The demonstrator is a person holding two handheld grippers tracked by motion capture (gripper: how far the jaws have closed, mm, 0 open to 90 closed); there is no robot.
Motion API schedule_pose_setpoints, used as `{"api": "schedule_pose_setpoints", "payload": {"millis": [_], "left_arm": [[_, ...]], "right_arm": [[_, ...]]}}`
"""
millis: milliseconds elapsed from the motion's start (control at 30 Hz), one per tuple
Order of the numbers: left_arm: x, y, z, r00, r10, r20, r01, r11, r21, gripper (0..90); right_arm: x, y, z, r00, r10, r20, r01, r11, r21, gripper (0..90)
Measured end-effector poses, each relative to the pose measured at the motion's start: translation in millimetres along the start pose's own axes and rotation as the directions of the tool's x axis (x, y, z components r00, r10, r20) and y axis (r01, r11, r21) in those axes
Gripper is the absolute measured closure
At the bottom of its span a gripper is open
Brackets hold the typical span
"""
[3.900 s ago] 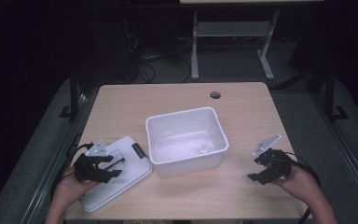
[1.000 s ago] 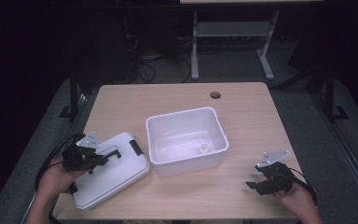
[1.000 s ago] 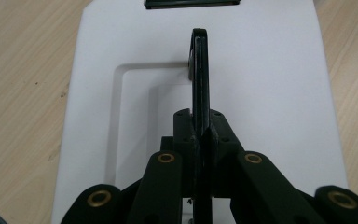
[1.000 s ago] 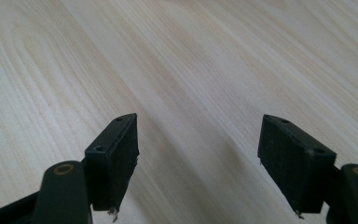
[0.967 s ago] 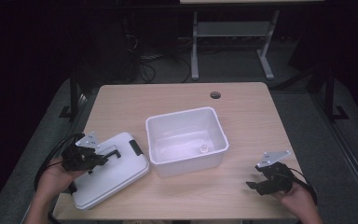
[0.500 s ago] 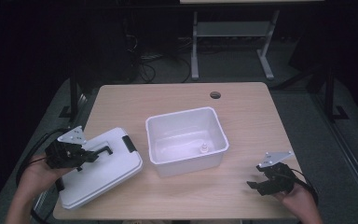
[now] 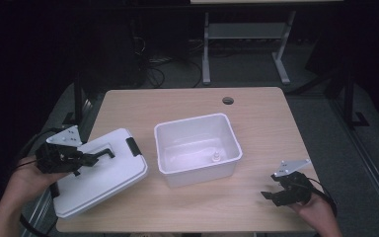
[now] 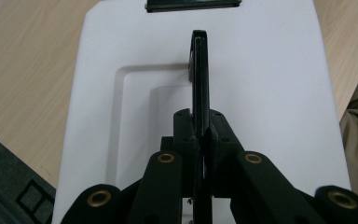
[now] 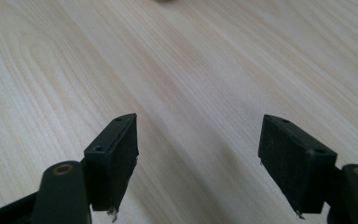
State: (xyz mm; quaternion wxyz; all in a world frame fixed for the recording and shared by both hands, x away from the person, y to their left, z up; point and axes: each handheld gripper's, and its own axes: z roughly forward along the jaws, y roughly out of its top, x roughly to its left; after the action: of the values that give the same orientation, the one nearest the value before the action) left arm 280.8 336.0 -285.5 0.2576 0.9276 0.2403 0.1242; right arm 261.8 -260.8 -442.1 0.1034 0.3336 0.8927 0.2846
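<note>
A white box lid [image 7: 109,178] with a black handle [image 7: 105,152] hangs tilted over the table's left front part. My left gripper [image 7: 96,157] is shut on that handle. In the left gripper view the closed jaws [image 8: 200,128] pinch the thin black handle [image 8: 199,70] above the lid's white top [image 8: 270,93]. An open white box [image 7: 193,121] stands in the middle of the table, with a small white piece [image 7: 216,157] inside. My right gripper [image 7: 272,194] rests near the front right edge. Its jaws [image 9: 198,149] are open over bare wood.
The wooden table [image 7: 177,103] has a round cable hole [image 7: 228,100] at the back. A black latch [image 7: 132,146] sits on the lid's edge nearest the box. The lid's lower left corner overhangs the table's left edge. Beyond the table lie cables and a desk frame [image 7: 206,49].
My left gripper has risen and moved left with the lid, which has tilted up and drawn away from the box. The right gripper has stayed put.
</note>
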Motion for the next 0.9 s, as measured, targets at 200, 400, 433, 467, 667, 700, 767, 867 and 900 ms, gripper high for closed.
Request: {"api": "schedule_pose_setpoints", "payload": {"millis": [200,400,433,467,667,700,767,867,900], "left_arm": [[-0.1,9.8,-11.2,0.9998,0.018,-0.006,-0.018,0.9997,-0.017,83.8],[-1.1,24.5,-14.1,0.9993,0.038,-0.004,-0.039,0.9987,-0.032,83.9],[-1.5,30.8,-14.1,0.9989,0.047,-0.002,-0.048,0.9983,-0.034,83.8],[-1.5,30.8,-14.1,0.9989,0.047,-0.002,-0.048,0.9983,-0.034,83.9],[-2.6,51.2,-11.7,0.997,0.075,0.017,-0.075,0.9965,-0.039,83.8],[-2.7,54.9,-10.5,0.9965,0.081,0.022,-0.08,0.9962,-0.035,83.8],[-3.8,65.5,-6.8,0.9947,0.098,0.029,-0.097,0.9949,-0.027,83.9],[-4.6,71.9,-3.7,0.994,0.105,0.03,-0.104,0.9941,-0.031,83.8],[-6.4,78.4,-0.6,0.9931,0.112,0.034,-0.111,0.9933,-0.031,83.9]], "right_arm": [[-0.3,-0.2,-0.5,1.0,-0.001,-0.003,0.001,1.0,-0.005,27.7],[-0.7,-1.2,-3.4,1.0,0.003,-0.005,-0.003,0.9999,-0.015,27.7],[-0.6,-1.2,-3.9,1.0,0.003,-0.004,-0.003,0.9998,-0.018,27.7],[-0.3,-1.0,-4.5,1.0,0.007,-0.003,-0.007,0.9998,-0.019,27.7],[0.6,-0.7,-5.3,1.0,0.0,-0.005,0.0,0.9998,-0.02,27.5],[0.5,-0.6,-5.4,1.0,-0.002,-0.004,0.002,0.9998,-0.021,27.5],[0.8,-0.9,-6.3,1.0,-0.006,-0.005,0.006,0.9997,-0.022,27.4],[1.3,-1.0,-7.2,1.0,0.006,-0.005,-0.006,0.9997,-0.023,26.7],[1.0,-1.3,-7.9,1.0,0.005,-0.003,-0.005,0.9997,-0.024,26.8]]}}
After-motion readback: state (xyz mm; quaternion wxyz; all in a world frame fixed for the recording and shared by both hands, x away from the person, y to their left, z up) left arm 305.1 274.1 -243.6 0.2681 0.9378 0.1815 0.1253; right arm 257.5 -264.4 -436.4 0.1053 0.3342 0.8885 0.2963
